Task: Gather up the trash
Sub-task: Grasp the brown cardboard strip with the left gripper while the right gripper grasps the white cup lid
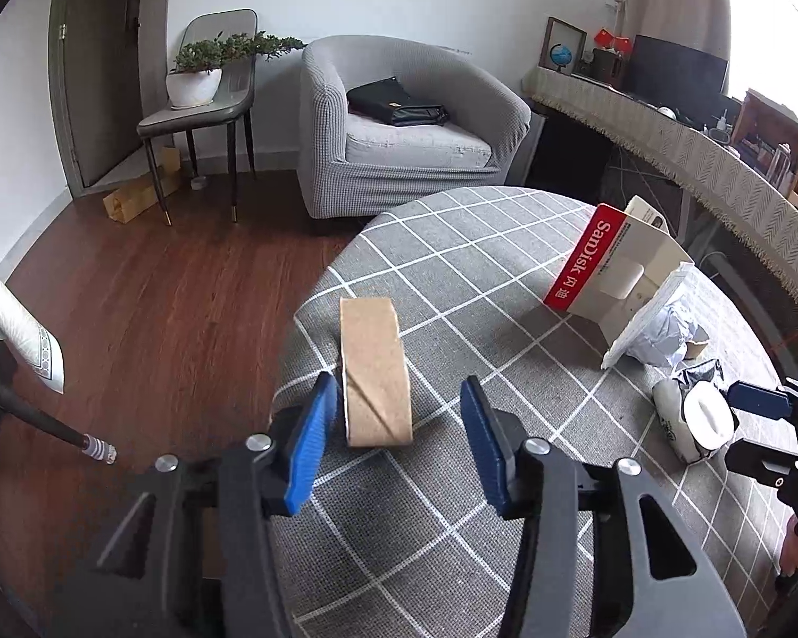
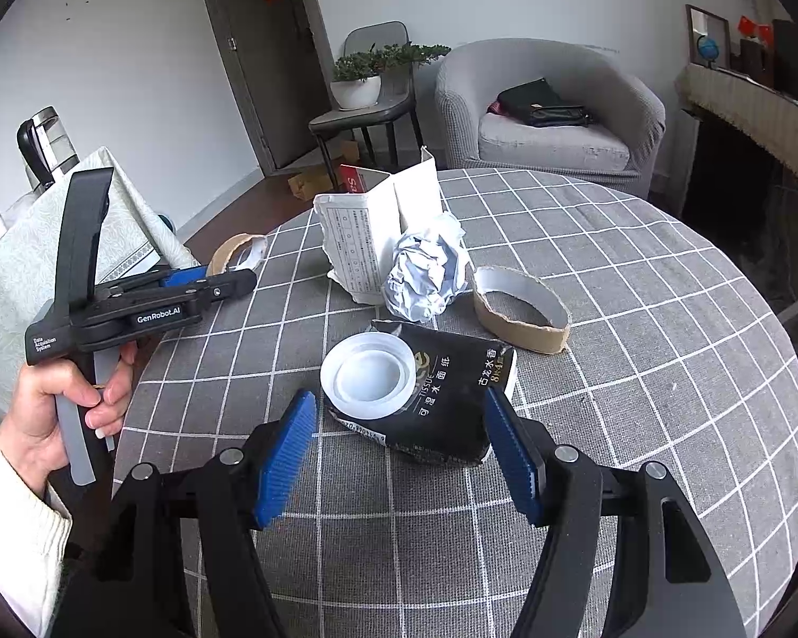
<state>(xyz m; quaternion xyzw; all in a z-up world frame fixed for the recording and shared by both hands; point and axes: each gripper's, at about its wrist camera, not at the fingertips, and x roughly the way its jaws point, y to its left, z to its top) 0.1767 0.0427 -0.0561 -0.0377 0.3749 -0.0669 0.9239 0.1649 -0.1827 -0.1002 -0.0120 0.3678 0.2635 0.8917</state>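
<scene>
Left wrist view: we have the left gripper (image 1: 399,436) over the near edge of the round tabletop (image 1: 505,244) with its grey checked cloth. Jaws apart, an empty cardboard tape roll (image 1: 375,372) standing on edge between them; the left pad sits right against the roll's side, the right pad is clear of it, so nothing is clamped. Further right we see a torn SanDisk package (image 1: 606,266) propped up, crumpled white paper (image 1: 665,335) behind it, and the black tissue pack with its white lid (image 1: 710,420) beside the tips of the right gripper (image 1: 761,425) at the frame edge. Grey armchair (image 1: 399,122) with a black bag (image 1: 393,103) on the seat in the background, potted plant (image 1: 197,74) on a chair by the door

Right wrist view: we have the right gripper (image 2: 401,452) pointing down at the tissue pack (image 2: 441,393), which lies flat on the tabletop (image 2: 665,319). Jaws apart, one blue pad on either side of the pack's near end; whether the pads touch it we can't tell. White lid (image 2: 370,375) sits on the pack's left half. Beyond it: the crumpled paper (image 2: 425,276), the torn package (image 2: 367,234), and a second flattened cardboard ring (image 2: 521,308) to the right. At left a hand (image 2: 64,414) in a cream sleeve grips the left gripper (image 2: 207,276), its tip by the tape roll (image 2: 237,255) at the tabletop's left edge
</scene>
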